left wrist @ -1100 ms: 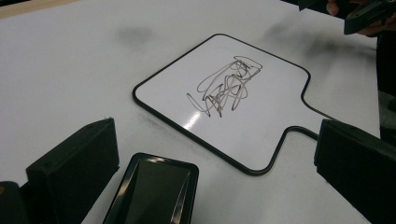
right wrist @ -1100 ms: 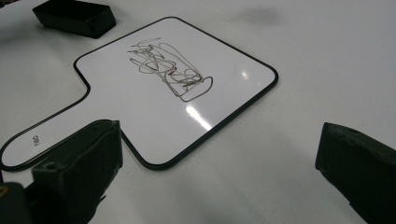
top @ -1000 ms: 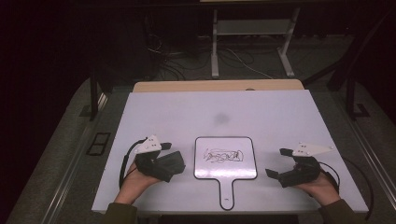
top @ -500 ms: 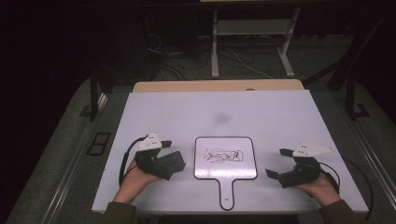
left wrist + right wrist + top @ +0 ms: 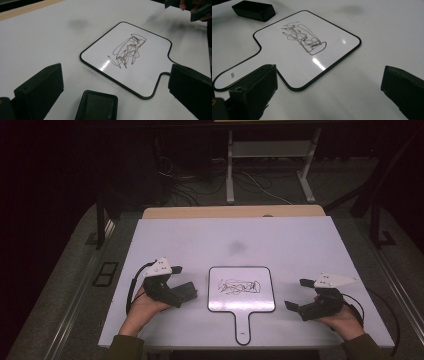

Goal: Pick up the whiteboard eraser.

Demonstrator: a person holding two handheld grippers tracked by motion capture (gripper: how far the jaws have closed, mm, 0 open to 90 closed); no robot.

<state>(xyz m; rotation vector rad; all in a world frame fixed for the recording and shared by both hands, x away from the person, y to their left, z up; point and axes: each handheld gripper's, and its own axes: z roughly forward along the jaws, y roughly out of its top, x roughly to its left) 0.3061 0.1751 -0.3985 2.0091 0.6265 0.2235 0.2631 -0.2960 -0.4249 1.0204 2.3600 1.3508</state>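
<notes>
White table (image 5: 280, 240) fills the high view, with the small whiteboard (image 5: 241, 290) near my edge. My left tongs (image 5: 181, 282) sit just left of the whiteboard and my right tongs (image 5: 295, 295) right of it, both spread wide and holding nothing

From my left tongs (image 5: 112, 82), a black eraser (image 5: 97, 105) lies just beside the whiteboard (image 5: 150, 70)

From my right tongs (image 5: 329, 82), the eraser (image 5: 253, 10) lies past the whiteboard (image 5: 332, 45)

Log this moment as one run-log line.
left gripper: open, over eraser | right gripper: open, beside board | paddle whiteboard: flat, scribble unwiped | contact: none
</notes>
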